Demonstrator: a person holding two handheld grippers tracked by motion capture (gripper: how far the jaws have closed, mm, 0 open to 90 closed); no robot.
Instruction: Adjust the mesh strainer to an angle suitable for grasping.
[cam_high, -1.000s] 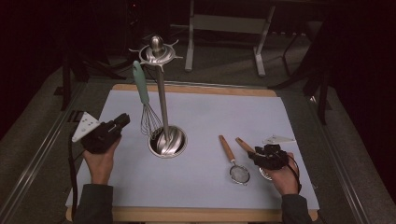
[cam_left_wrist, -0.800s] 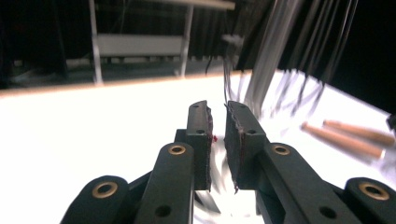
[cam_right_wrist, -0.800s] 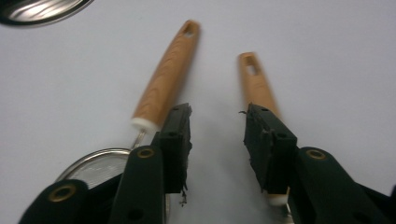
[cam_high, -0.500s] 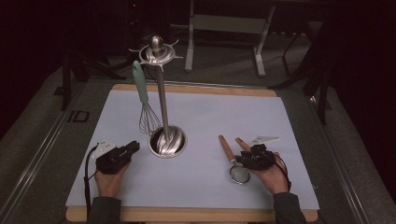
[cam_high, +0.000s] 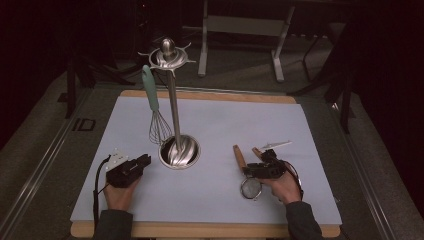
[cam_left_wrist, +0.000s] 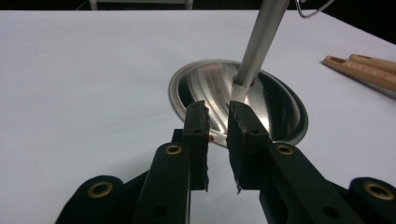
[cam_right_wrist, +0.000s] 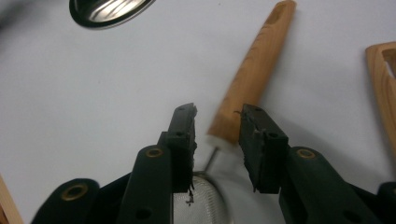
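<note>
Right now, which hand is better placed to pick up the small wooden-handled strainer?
Right. The right gripper already straddles the strainer's wooden handle, its jaws just closing around it but not yet pressing. The left gripper sits across the mat, empty, pointing at the stand's steel base.

Centre of the bench (cam_high: 300, 125): stand (cam_high: 179, 152), base on the mat. At 10 o'clock of the base, hanging from the top: whisk (cam_high: 156, 115). At 8 o'clock, just beside the base: left gripper (cam_high: 145, 161). At 3 o'clock, well apart: strainer (cam_high: 245, 172), handle pointing to 12. Over the handle's near end: right gripper (cam_high: 254, 172). Just right of it: second wooden handle (cam_high: 257, 152).
</note>
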